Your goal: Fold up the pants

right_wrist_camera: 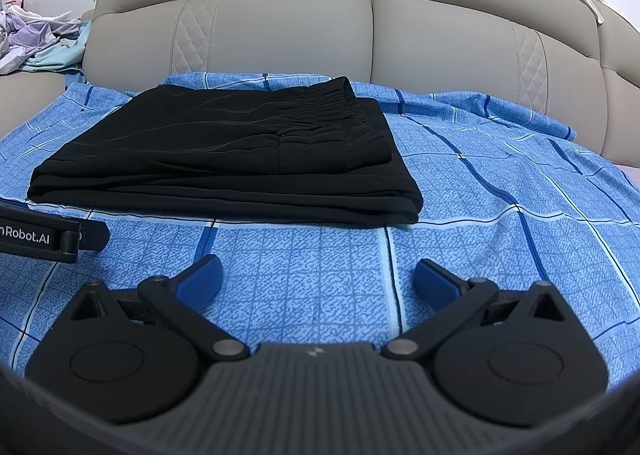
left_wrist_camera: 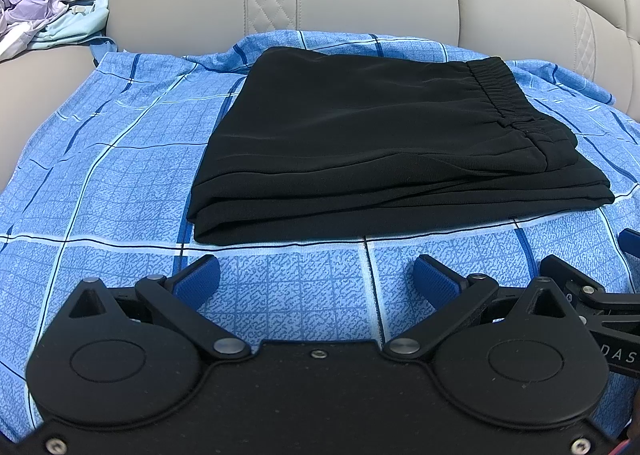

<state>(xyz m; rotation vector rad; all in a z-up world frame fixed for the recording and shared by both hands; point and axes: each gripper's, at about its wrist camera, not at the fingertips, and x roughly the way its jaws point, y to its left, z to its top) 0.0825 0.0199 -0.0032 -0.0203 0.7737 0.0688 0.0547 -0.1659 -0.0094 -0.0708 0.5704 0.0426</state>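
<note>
Lying beyond left claw (left_wrist_camera: 316, 279): pants (left_wrist_camera: 384, 143)

Matte black grippers (left_wrist_camera: 316, 279), blue textured pads (right_wrist_camera: 200, 281), silver pivot screws.

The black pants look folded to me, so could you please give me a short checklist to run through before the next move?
1. Black pants lie as a stacked rectangle on the blue checked sheet: ok.
2. Elastic waistband sits on the top layer, flat: ok.
3. Layer edges nearest the cameras line up: not ok, the lower layers stick out a little past the upper ones.
4. Left tongs open, holding nothing, short of the pants: ok.
5. Right tongs open, holding nothing, short of the pants: ok.
6. Far edge of the stack is tidy: cannot tell, it is hidden behind the pile.
</note>
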